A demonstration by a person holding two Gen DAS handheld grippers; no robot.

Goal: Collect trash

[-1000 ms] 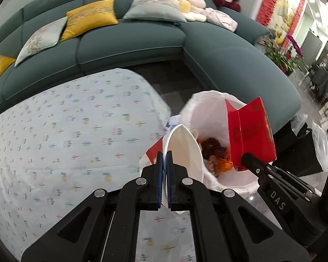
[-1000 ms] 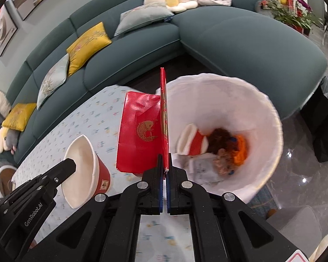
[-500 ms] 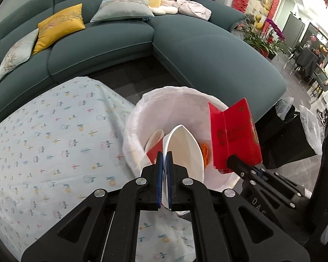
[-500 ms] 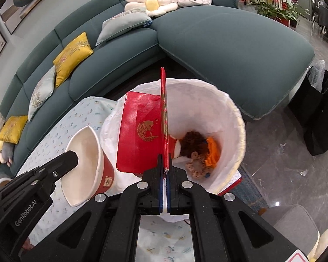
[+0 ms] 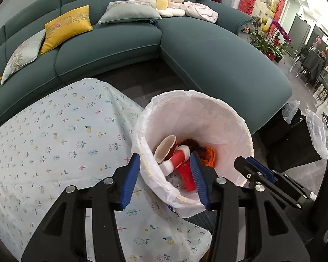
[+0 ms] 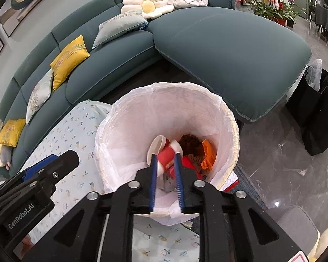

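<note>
Presently, the left gripper (image 5: 165, 166) is held with its jaws about half open; they have just been opening, and nothing is gripped between the blue pads (image 5: 129, 179). The right gripper (image 6: 165, 162) shows a narrower gap, its jaws likewise having just been opening, and nothing is clamped between them. Both grippers are positioned over the near rim of the bin (image 5: 240, 120), which is lined with a white bag (image 6: 129, 118). At the bottom of the bin, two paper cups (image 5: 166, 147) are seen lying on their sides, with a red envelope (image 5: 187, 174) just beside them and orange scraps (image 6: 208, 152) at 3 o'clock from the cups. A flowered cloth (image 5: 54, 142) is spread at 9 o'clock from the bin. A teal sofa (image 6: 218, 43) is set at 12 o'clock, well apart.
</note>
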